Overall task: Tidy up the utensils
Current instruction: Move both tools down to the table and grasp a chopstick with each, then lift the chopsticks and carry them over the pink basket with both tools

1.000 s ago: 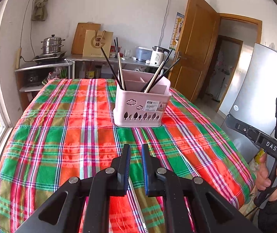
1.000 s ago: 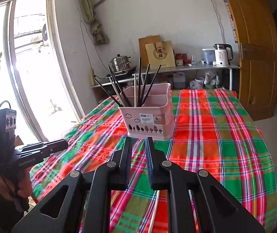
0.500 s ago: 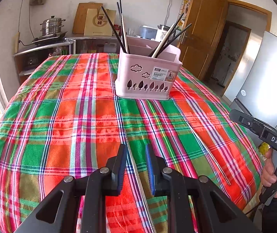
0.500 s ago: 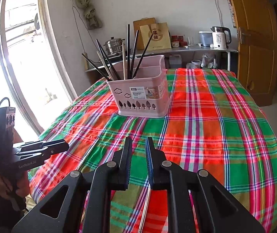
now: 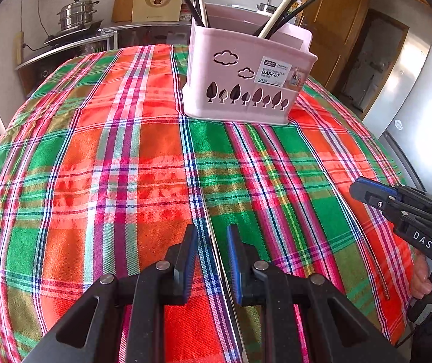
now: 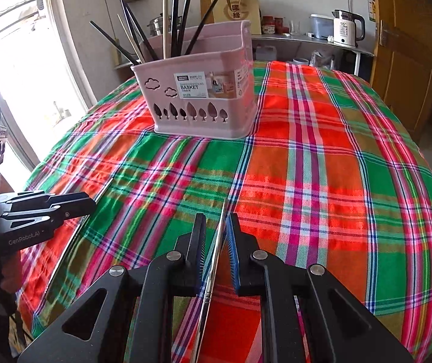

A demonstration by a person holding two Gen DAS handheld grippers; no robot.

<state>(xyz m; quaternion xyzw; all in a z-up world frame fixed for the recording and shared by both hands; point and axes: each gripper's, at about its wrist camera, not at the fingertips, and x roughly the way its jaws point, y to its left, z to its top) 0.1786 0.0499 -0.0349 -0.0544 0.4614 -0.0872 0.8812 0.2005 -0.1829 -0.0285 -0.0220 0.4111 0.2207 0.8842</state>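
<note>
Both grippers have dropped toward the plaid cloth. Left gripper and right gripper (jaws narrowly apart, nothing clamped) each straddle a metal chopstick. Lower squarely, then close. Basket stands at 12 o'clock.

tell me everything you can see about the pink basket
The pink basket looks like smooth plastic, with rounded corners, cloud and tree cut-outs along its front and a printed label reading BASKET. Inner walls split it into compartments. It stands upright on the plaid tablecloth, towards the far side of the table. Black and pale chopsticks stand in it, leaning outward over the rim. Nothing else touches it; both grippers are well short of it.
</note>
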